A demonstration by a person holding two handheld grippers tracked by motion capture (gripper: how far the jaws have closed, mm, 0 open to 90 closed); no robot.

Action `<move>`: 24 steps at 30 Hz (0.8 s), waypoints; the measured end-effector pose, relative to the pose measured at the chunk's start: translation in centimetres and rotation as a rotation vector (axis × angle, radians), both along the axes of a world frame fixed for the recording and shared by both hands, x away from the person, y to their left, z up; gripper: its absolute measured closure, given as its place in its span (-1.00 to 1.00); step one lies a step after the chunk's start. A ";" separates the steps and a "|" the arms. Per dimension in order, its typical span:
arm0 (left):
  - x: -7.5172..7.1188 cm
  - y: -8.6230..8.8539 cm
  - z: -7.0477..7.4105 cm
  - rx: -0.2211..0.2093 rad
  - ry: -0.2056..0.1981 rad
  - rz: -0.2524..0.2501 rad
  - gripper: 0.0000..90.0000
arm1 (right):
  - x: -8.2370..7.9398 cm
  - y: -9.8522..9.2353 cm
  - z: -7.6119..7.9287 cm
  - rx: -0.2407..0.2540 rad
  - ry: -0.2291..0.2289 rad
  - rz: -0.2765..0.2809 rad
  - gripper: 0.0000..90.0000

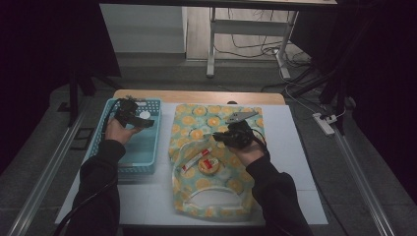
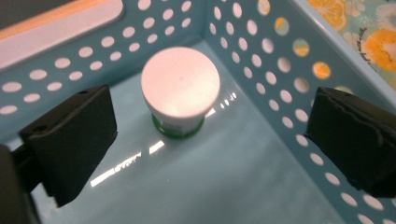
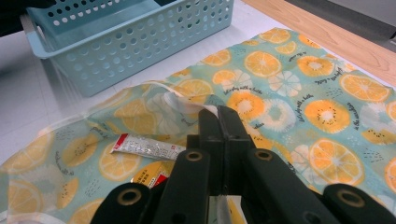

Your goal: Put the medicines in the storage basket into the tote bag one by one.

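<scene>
The left tool (image 2: 205,135) is hovering wide open inside the blue basket (image 2: 289,70), the white-lidded jar (image 2: 180,84) standing upright at its 12 o'clock; the right tool (image 3: 218,122) is pinching the fruit-print bag (image 3: 299,102).

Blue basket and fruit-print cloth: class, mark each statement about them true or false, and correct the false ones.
1. A white-lidded jar stands upright in the blue basket. True.
2. The left gripper is clamped on the jar. False: its jaws stand open, apart from the jar.
3. The right gripper has its jaws shut on the fruit-print cloth. True.
4. The tube lies in the basket. False: it lies on the cloth.
5. The basket sits right of the cloth in the high view. False: left.
</scene>
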State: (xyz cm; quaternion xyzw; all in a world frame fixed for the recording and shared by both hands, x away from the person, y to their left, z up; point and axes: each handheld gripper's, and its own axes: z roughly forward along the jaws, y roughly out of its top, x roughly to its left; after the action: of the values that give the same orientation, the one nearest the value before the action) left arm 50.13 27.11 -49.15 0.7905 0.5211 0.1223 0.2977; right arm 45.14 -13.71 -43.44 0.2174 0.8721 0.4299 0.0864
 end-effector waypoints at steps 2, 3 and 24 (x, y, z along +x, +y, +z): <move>0.2 0.0 -0.1 0.021 -0.001 0.005 -0.88 | 0.0 0.0 0.0 0.002 0.000 -0.002 1.00; 0.3 0.0 -0.2 0.025 0.004 0.008 -0.84 | 0.0 -0.1 0.0 0.002 -0.001 -0.001 1.00; 1.4 0.1 -0.3 0.036 0.021 0.013 -0.16 | 0.1 -0.1 0.0 0.000 -0.002 0.001 1.00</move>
State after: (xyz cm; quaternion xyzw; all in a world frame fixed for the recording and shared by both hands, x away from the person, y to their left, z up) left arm 51.51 27.21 -49.40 0.7935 0.5270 0.1255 0.2773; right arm 45.23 -13.77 -43.43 0.2167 0.8720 0.4302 0.0872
